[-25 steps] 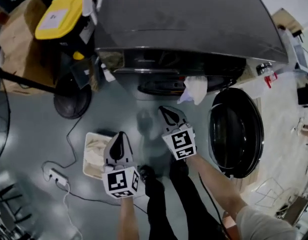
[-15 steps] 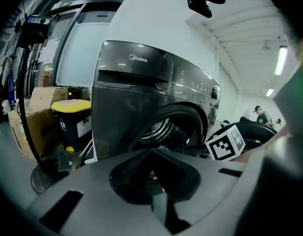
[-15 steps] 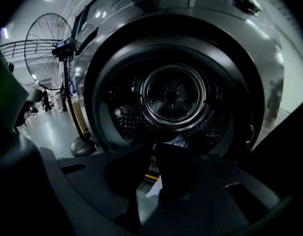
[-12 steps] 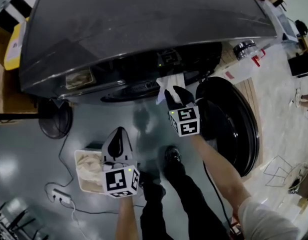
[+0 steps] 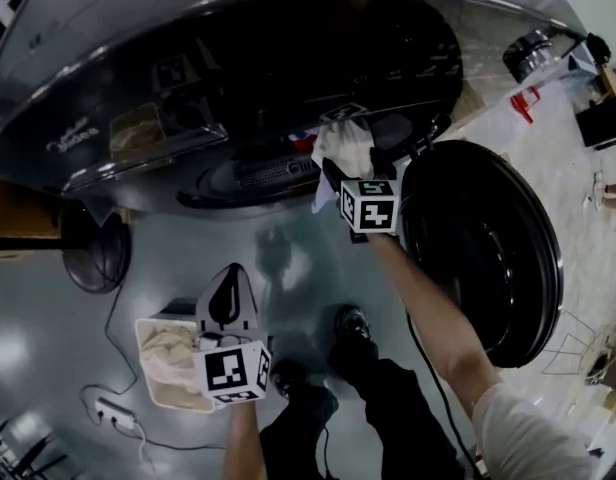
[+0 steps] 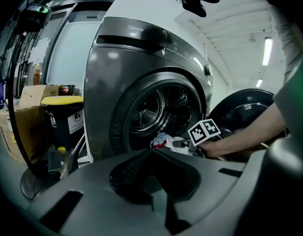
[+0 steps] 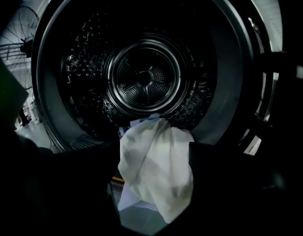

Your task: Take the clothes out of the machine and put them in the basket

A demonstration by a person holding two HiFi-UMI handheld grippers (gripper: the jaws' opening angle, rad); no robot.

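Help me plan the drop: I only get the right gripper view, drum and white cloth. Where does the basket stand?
Observer: The head view shows the basket on the floor, left of the person's shoes.
Operator: Anything in it?
Observer: Yes, a beige cloth lies inside.
Operator: Is the left gripper busy?
Observer: No. The left gripper hangs over the basket's right edge, and its own view shows the jaws shut with nothing between them.
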